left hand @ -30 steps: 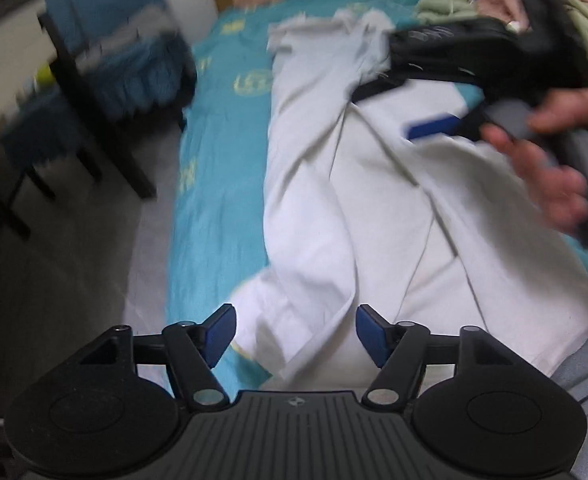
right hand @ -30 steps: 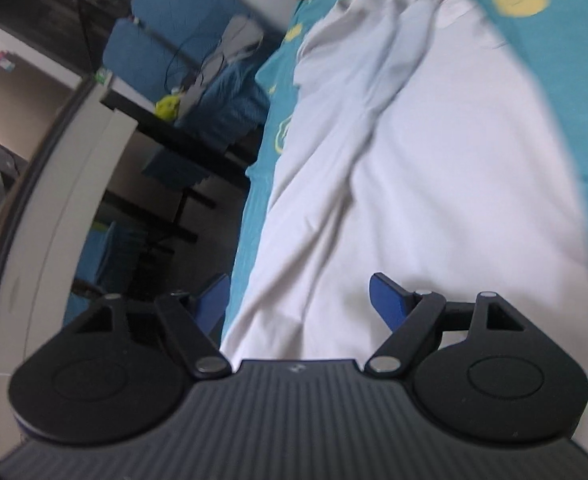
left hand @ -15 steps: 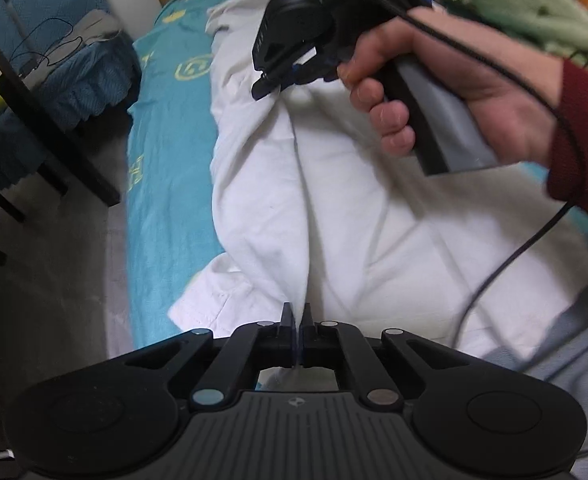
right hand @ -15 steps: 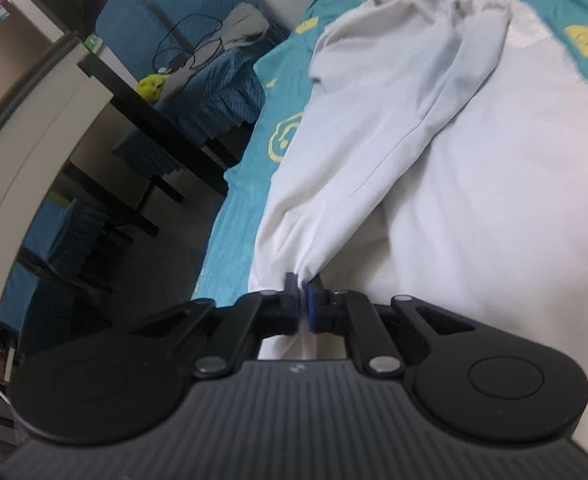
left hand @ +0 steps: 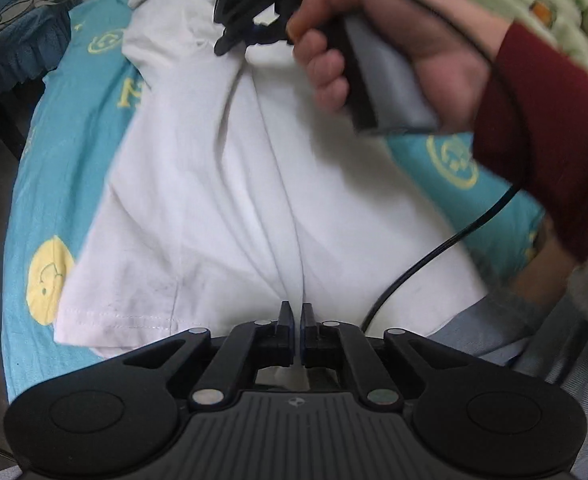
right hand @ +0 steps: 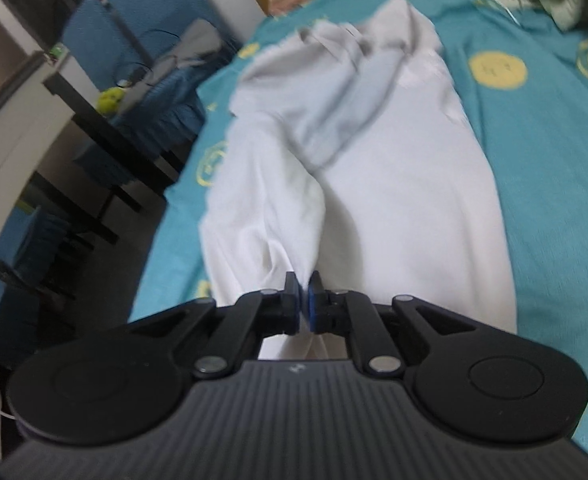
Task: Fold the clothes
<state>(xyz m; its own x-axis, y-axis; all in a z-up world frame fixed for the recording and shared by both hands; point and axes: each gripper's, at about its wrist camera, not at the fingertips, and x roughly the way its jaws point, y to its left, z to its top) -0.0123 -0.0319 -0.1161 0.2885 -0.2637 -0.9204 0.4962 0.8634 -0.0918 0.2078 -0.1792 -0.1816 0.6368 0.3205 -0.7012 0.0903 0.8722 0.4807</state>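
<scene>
A white cotton T-shirt [left hand: 221,184] lies spread on the bed's teal sheet with yellow smiley faces [left hand: 49,276]. The left tongs [left hand: 295,316] are pinched closed on a ridge of cloth at the shirt's near hem; the right tongs [right hand: 304,294] are likewise clamped on a fold of the shirt farther up, toward the collar end. The step in hand looks like gathering one long side for a lengthwise fold. Next, both grips should carry that edge across together, keeping the cloth taut.
</scene>
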